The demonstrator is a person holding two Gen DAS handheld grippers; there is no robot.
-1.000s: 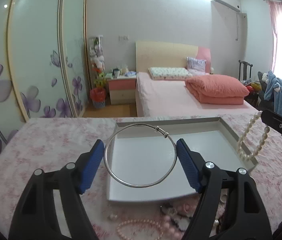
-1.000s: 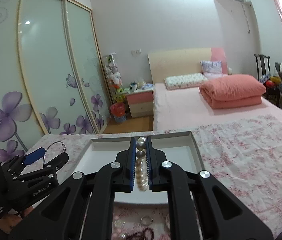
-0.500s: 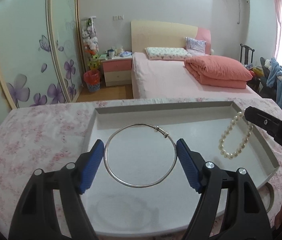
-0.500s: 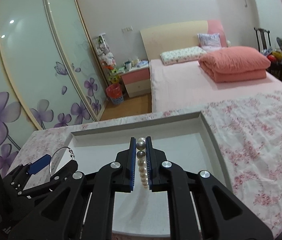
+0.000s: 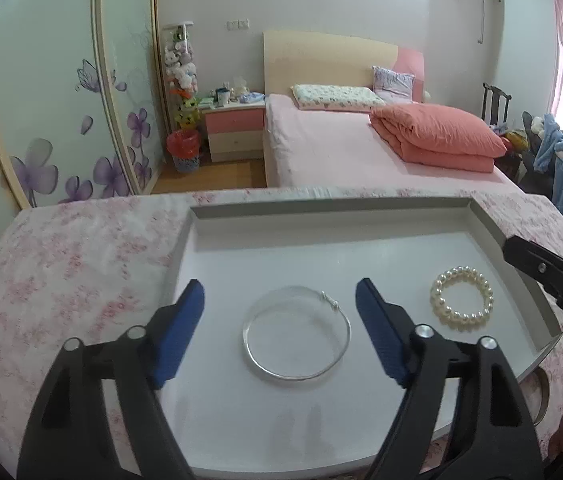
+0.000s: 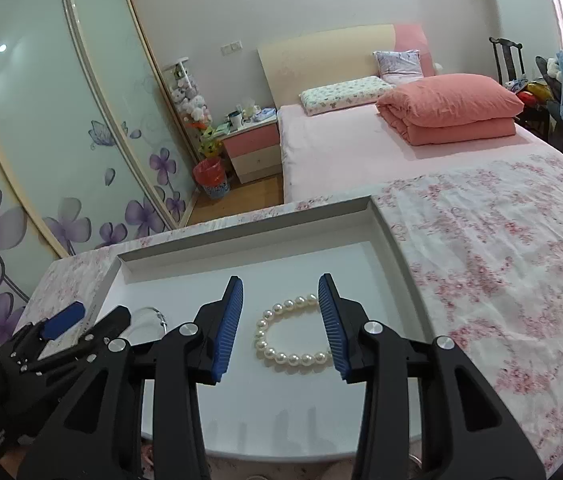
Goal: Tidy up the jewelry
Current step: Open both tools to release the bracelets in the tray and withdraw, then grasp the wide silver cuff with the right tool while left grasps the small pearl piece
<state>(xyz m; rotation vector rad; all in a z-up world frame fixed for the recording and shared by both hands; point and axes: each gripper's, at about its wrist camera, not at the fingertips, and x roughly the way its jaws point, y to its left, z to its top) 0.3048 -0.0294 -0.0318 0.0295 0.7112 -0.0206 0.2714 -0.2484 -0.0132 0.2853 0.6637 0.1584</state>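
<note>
Silver bangle and pearl bracelet lying flat in the white tray, left gripper and right gripper just opening, fingers apart, holding nothing.

Pearl bracelet in white tray, released

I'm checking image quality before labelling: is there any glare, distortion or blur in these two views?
Left wrist view: sharp on the silver bangle and pearl bracelet; window glare blows out the right edge; fisheye bends the wardrobe doors. Right wrist view: pearls crisp, faint finger shadows on the white tray, corners vignetted black.
</note>
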